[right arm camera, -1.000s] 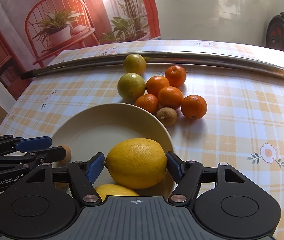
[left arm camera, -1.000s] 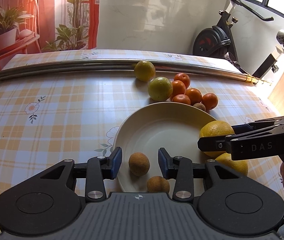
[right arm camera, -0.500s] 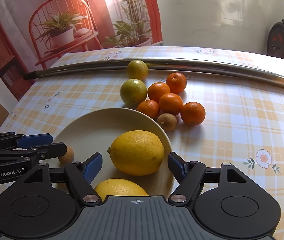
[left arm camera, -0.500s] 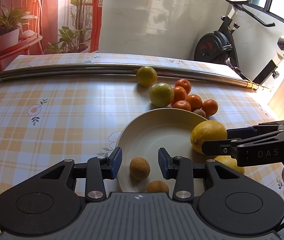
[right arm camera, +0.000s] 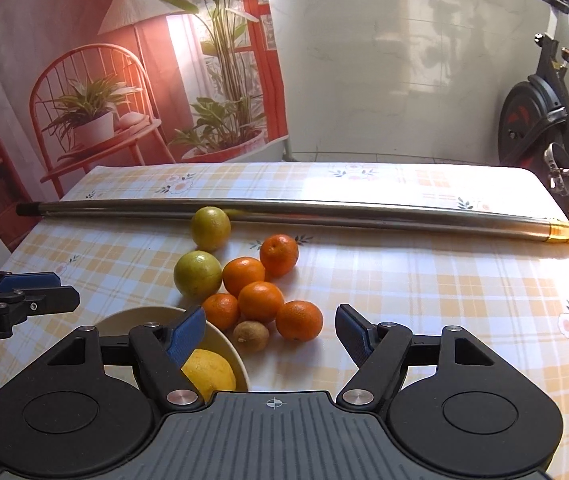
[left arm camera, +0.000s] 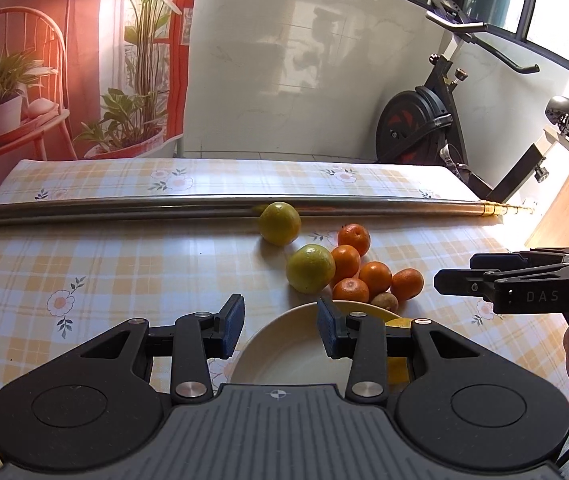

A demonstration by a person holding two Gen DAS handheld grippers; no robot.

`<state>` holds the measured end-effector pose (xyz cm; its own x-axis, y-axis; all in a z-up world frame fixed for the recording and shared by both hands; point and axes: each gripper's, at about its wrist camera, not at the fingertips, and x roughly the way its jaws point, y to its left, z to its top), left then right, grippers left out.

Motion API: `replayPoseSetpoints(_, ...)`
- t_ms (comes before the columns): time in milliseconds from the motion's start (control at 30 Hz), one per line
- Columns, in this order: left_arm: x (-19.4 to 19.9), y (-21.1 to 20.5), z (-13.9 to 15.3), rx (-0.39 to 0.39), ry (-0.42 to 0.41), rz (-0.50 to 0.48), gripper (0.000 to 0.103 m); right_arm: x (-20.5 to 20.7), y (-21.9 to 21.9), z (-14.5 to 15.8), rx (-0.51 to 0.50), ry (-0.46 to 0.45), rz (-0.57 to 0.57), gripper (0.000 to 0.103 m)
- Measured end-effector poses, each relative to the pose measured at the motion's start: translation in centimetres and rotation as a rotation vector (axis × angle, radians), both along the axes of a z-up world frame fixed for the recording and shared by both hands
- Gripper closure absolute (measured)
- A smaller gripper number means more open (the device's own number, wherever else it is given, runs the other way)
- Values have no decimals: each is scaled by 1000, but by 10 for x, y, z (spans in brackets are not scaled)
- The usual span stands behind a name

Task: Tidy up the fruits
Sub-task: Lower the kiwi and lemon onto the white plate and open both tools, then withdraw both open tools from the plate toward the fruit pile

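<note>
Beside plate (right arm camera: 236, 354): mandarins (right arm camera: 260, 301) (five), brown fruit (right arm camera: 251, 335); pole (right arm camera: 324, 212) behind.

cream plate (right arm camera: 233, 354), yellow lemon (right arm camera: 208, 372), orange-checked floral tablecloth (right arm camera: 424, 280)

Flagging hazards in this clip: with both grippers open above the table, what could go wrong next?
The five small orange mandarins and small brown kiwi lie packed together, so the open right gripper may knock neighbours rolling. The round cream plate already holds a large yellow lemon near its rim; added fruit could push it off.
</note>
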<state>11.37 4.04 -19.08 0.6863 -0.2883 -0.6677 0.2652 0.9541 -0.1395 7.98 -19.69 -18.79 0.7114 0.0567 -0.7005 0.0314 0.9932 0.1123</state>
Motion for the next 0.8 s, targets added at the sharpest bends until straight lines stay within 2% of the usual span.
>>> replayPoseSetpoints(167, 30, -23, -5, -60, 103, -75, 61, 8, -17, -4, -36, -5, -28, 35)
replayPoseSetpoints(333, 56, -52, -17, -39, 168, -119, 61, 11, -30, -11, -6, 1, -48, 39)
replayPoseSetpoints(500, 77, -65, -30, -47, 229, -130, 62, 13, -48, -17, 59, 4, -94, 40)
replayPoseSetpoints(667, 99, -71, -42, -55, 305, -110, 62, 16, -57, -22, 79, 2, -117, 40)
replayPoseSetpoints(800, 103, -75, -46, -52, 325, -125, 63, 17, -61, -24, 89, 0, -119, 40)
